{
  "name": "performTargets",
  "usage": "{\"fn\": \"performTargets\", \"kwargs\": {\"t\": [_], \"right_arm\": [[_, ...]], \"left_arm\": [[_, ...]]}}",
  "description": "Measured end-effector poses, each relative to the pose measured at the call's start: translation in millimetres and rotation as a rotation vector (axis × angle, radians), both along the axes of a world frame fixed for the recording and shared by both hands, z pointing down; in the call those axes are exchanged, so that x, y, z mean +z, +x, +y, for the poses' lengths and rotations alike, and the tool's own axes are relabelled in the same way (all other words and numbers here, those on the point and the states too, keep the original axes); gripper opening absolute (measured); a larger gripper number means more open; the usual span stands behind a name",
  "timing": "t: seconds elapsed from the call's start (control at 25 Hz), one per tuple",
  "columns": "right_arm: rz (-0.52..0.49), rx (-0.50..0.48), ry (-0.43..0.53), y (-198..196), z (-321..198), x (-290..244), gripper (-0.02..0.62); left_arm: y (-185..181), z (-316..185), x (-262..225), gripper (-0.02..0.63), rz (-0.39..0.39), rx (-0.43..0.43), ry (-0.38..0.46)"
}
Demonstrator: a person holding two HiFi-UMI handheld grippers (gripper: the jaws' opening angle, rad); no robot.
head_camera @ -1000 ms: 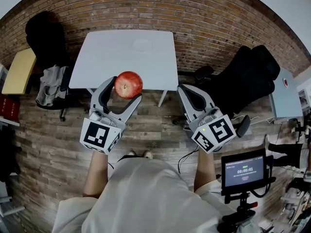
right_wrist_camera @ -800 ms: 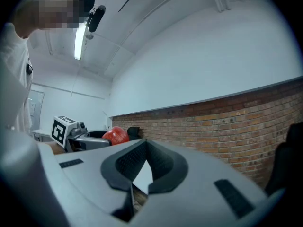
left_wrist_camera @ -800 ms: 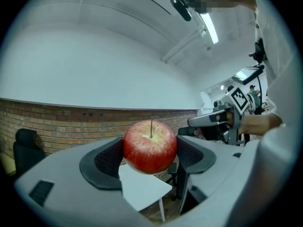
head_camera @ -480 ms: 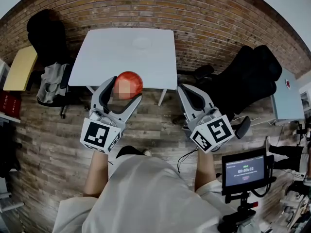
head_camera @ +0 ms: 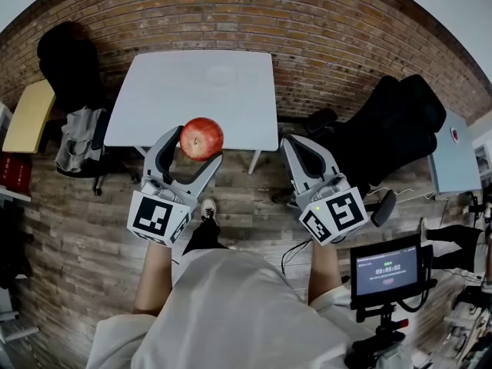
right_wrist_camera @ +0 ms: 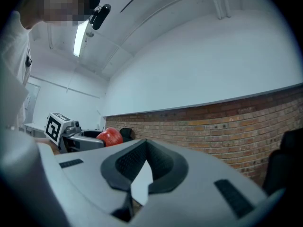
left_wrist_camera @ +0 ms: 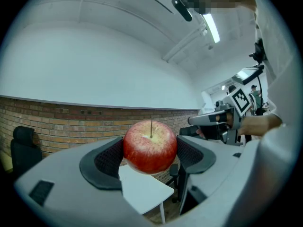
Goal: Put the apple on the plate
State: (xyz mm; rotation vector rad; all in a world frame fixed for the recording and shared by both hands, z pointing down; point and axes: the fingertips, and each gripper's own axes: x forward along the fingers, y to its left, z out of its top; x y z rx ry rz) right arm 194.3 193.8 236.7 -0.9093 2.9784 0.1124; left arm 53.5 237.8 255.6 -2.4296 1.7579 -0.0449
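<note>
Left gripper (head_camera: 195,147) clamps the apple (head_camera: 201,138) between its jaws, in mid-air; the right gripper (head_camera: 298,149) has its jaws together, empty. The plate (head_camera: 220,74) lies well ahead of the jaws, bare: carrying and placing evidently remain.

Red apple (head_camera: 201,138), white table (head_camera: 154,91), seemingly white plate (head_camera: 220,74)

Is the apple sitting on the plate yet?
No, the apple is gripped between the left tongs in the air, short of the white table that carries the plate.

Plate (head_camera: 221,74) faint vs. white table (head_camera: 154,106), rim detail too small to tell.
</note>
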Motion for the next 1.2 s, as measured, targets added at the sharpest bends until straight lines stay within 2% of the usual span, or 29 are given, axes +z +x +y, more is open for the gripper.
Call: {"fn": "performTargets", "kwargs": {"t": [0.16, 0.4, 0.96, 1.2], "right_arm": [[0.012, 0.055, 0.030, -2.7, -22.9, 0.3, 0.003], [0.010, 0.031, -0.042, -26.8, -73.0, 13.9, 0.003], [0.032, 0.020, -0.081, -102.1, -160.4, 16.7, 0.003], [0.036, -0.015, -0.085, -137.9, -190.9, 17.8, 0.003]], "left_arm": [[-8.4, -21.3, 3.6, 0.356, 0.007, 0.002, 0.003], [-30.2, -75.1, 15.0, 0.356, 0.020, 0.021, -0.020], [-93.2, -173.5, 17.1, 0.356, 0.014, 0.063, -0.045], [-128.7, -213.8, 24.6, 0.356, 0.025, 0.061, -0.058]]}}
